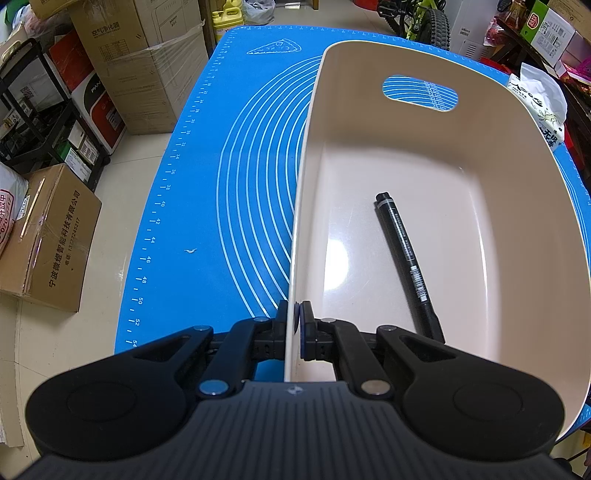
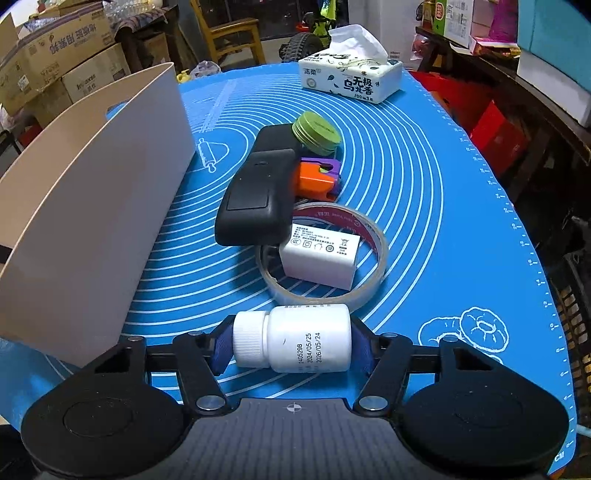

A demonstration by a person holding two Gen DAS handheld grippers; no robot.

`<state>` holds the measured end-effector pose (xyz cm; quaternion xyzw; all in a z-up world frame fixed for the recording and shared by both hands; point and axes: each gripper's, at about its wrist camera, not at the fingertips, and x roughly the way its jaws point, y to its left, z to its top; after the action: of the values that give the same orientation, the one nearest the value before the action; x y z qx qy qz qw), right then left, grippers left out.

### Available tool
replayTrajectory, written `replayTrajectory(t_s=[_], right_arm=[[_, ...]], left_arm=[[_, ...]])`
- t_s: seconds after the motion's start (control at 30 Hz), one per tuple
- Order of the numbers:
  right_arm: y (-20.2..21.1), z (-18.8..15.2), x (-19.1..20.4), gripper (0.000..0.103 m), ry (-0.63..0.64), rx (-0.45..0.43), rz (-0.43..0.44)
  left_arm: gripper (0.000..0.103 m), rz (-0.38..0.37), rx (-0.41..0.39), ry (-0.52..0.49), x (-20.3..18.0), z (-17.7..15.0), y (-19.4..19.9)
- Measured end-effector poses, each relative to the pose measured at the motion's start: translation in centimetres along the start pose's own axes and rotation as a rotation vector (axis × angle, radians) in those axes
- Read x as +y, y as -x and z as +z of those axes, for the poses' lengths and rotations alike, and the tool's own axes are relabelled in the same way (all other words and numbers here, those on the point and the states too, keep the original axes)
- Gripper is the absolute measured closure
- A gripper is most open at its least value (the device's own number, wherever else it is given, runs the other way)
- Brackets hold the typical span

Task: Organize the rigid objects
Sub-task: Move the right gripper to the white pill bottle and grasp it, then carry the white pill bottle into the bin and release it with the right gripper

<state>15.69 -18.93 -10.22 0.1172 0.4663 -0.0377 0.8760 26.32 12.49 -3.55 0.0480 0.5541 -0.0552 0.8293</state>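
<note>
"2405298, 2024/05/25, 2026/05/24" on white bottle [image 2: 308, 343]; "100抽3层" on tissue pack [image 2: 351, 79].

place: home storeroom — stacked cardboard boxes [image 1: 147, 66] | bicycle [image 1: 424, 18] | wooden chair [image 2: 229, 33]

Blue mat [image 2: 424, 206] ringed with white arcs; cream bin [image 1: 480, 177] holding a black marker [image 1: 406, 258]; white bottle [image 2: 295, 341], green tin [image 2: 316, 133], orange and purple block [image 2: 317, 177], black case [image 2: 255, 199].
</note>
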Motion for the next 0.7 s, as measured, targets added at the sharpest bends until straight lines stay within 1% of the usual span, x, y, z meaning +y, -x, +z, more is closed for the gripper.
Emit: replayTrajectory(t_s=[0.3,0.7], right_arm=[[1.2,-0.1,-0.7,0.037,-0.023,-0.035,0.017],[4.2,1.3,-0.7,0.037,0.019,-0.141,0.008]], left_arm=[[0.097,0.0,0.0,0.0,0.0,0.0,0.0],[0.097,0.0,0.0,0.0,0.0,0.0,0.0]])
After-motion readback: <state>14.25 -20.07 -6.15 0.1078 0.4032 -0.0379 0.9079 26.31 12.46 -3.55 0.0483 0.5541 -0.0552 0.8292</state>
